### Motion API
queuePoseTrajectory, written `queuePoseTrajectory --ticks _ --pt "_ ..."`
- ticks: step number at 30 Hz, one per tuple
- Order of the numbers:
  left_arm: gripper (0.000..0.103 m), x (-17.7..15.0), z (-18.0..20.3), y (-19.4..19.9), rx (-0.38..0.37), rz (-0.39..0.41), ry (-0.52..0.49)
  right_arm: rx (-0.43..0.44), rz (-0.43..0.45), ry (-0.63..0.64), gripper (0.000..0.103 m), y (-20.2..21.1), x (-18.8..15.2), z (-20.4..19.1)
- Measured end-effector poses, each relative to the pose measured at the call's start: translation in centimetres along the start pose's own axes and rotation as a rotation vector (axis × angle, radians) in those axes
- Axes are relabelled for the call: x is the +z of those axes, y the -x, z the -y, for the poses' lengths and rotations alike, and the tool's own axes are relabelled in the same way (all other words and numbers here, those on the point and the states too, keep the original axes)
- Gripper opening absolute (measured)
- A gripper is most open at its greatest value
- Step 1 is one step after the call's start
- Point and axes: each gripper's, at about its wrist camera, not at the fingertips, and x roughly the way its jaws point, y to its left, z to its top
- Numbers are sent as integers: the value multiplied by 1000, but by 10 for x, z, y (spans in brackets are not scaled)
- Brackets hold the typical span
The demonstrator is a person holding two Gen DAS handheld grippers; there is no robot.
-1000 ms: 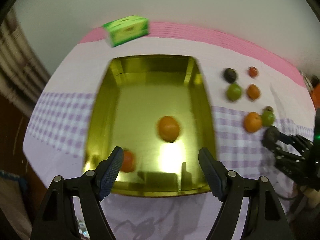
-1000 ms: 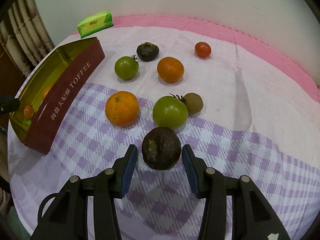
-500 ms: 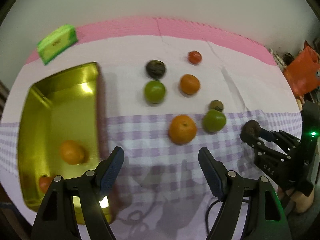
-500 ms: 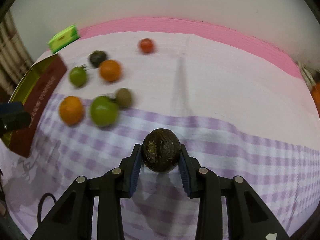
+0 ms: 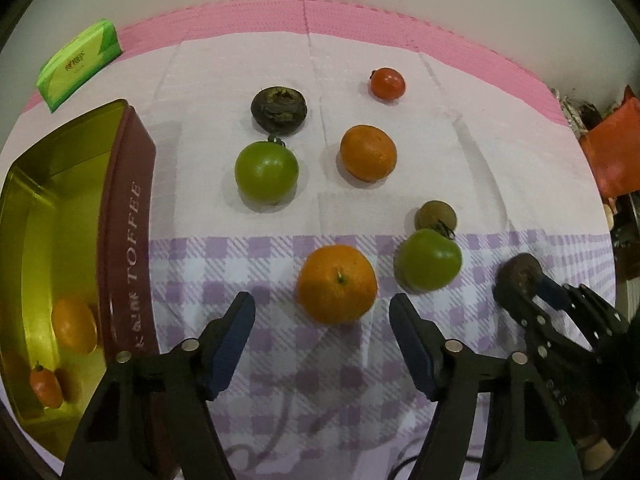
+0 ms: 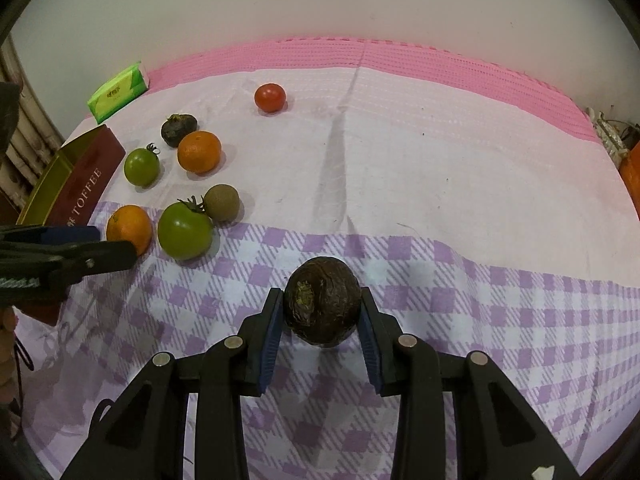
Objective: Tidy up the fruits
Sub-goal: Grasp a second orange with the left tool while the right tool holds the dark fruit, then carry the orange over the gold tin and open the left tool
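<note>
Orange: on the checked cloth, just ahead of the left gripper, centred between its jaws, which have just been closing but stand apart, touching nothing. Round, no long axis. Left hand nearer. Green tomato close on its right, probably clear of the right finger. Tin to the left, holding two fruits. Right gripper: clamped on a dark fruit, held off to the right.
</note>
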Motion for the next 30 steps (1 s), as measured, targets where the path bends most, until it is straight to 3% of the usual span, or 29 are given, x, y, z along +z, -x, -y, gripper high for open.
queuePoseTrajectory --ticks 5,12,21,27,30 --pt "40 2 4 -4 -14 4 -17 -3 -3 -2 36 0 0 0" --pt "40 -5 -11 33 -23 54 -13 -11 0 5 36 0 -1 -2" --pt "40 -10 -88 93 98 175 85 -29 4 19 35 -1 -1 -4" --pt "40 -19 -148 94 202 152 164 -43 5 24 35 -1 -1 -6" --pt "40 -26 -170 85 220 123 200 -51 7 27 36 -2 -1 -7"
